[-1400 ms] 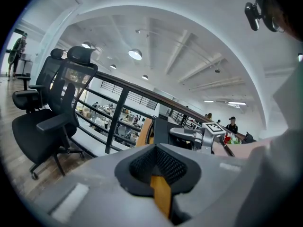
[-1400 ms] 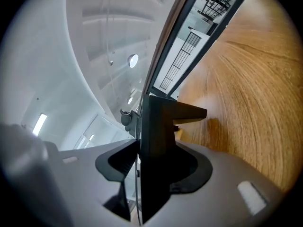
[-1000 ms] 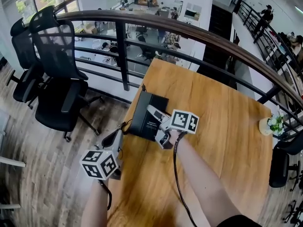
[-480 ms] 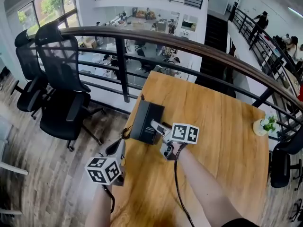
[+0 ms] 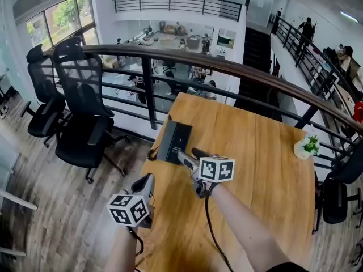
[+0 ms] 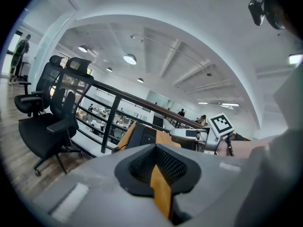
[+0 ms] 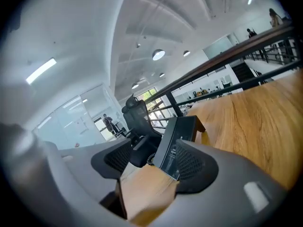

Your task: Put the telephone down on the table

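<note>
Both claws have smooth light-grey shells. Each jaw's inner face carries a sunken black pad (image 7: 194, 164) with a fine mesh texture, set in a rounded black surround.

Behind the left claw (image 5: 146, 180) sits a white cube (image 5: 129, 209) with a black square marker on each face. The right claw (image 5: 190, 154) carries a like cube (image 5: 216, 169) behind it. The right claw's jaws have just been closing a little, with nothing between them.

A thin black cable (image 5: 208, 222) leaves the rear of the right claw and runs back along the bare forearm (image 5: 244, 228). A second black cable (image 5: 135, 239) loops behind the left cube. Far behind the right claw, a dark garment (image 5: 282, 266) shows.
</note>
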